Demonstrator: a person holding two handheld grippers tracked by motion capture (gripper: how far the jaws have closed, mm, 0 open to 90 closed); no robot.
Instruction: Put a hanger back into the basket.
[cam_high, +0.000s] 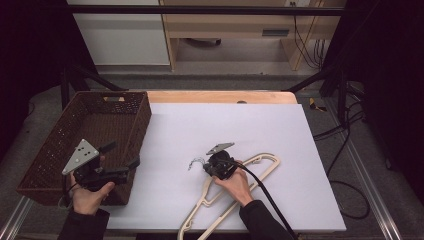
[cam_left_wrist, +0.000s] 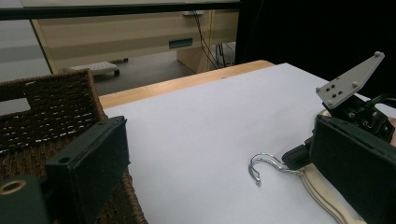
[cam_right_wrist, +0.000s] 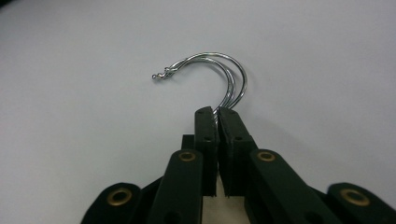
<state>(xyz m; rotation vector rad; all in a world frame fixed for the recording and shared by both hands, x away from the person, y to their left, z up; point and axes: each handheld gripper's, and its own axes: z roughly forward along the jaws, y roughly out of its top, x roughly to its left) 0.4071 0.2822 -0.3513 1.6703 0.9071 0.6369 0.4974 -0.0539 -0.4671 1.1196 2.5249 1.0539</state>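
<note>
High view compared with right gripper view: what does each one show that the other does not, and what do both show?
High view alone: the dark brown woven basket, the left gripper with jaws open over it, and the whole cream wooden hangers.
Right gripper view alone: two thin wires side by side in the hook, pinched between the black pads.
Both: the right gripper shut on the shiny metal hook, lying on the white table sheet.

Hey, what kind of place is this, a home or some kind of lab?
Probably a lab or recording workspace, not a home: a white-covered table stands inside a black frame, loose cables trail over the floor, and a hand-held gripper grips a hanger.
</note>
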